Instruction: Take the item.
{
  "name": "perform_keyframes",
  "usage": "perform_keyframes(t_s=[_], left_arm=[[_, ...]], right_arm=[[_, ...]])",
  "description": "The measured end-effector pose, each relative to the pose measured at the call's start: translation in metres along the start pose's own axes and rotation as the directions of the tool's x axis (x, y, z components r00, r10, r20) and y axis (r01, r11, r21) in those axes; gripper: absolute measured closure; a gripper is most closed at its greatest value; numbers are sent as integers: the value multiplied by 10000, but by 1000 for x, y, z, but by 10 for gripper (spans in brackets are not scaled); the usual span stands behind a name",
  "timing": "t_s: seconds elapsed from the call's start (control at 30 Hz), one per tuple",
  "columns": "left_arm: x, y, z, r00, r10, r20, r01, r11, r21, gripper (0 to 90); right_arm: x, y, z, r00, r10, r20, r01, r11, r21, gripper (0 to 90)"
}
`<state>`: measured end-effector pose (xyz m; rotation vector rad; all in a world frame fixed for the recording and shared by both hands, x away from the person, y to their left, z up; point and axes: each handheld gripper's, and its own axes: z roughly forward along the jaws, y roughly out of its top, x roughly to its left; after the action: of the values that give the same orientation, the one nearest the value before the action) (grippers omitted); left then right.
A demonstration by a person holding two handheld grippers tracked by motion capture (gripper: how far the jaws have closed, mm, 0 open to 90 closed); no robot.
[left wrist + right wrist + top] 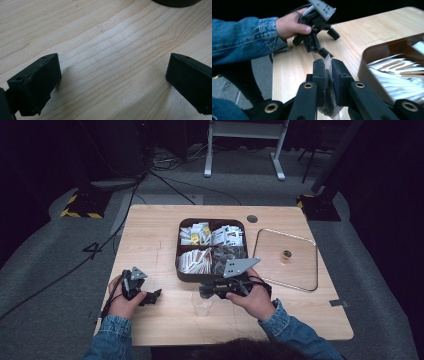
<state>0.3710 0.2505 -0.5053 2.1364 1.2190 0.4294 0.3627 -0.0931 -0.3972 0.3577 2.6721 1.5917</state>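
My right gripper (204, 291) is shut on a small clear packet (329, 108) with dark contents, pinched flat between its jaws (327, 64). In the high view it hangs just above a clear plastic cup (202, 307) near the table's front edge. A brown box (181, 270) divided into compartments sits at the table's middle, with white sachets (194, 261) and dark packets (227, 256) in it. My left gripper (154, 295) rests low at the front left, jaws wide apart over bare wood (112, 82), nothing between them.
A clear square lid (295, 272) with a small knob lies right of the box. The left hand and its gripper (315, 37) show beyond my right jaws. A round hole (252, 219) sits at the table's far edge. Cables and stand legs lie on the floor behind.
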Motion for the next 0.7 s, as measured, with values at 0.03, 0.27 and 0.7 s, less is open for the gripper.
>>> perform_keyframes(t_s=[0.03,0.27,0.7], left_arm=[[0,0,0,10000,0,0,0,10000,1,5],[0,0,0,10000,11,1,-11,10000,-2,5],[0,1,1,10000,52,-18,-52,10000,-14,3]], right_arm=[[1,-1,2,10000,40,-61,-39,10000,77,815],[3,-6,13,9998,168,-82,-165,9992,353,645],[-17,-2,-12,9949,545,845,-517,9980,-354,593]])
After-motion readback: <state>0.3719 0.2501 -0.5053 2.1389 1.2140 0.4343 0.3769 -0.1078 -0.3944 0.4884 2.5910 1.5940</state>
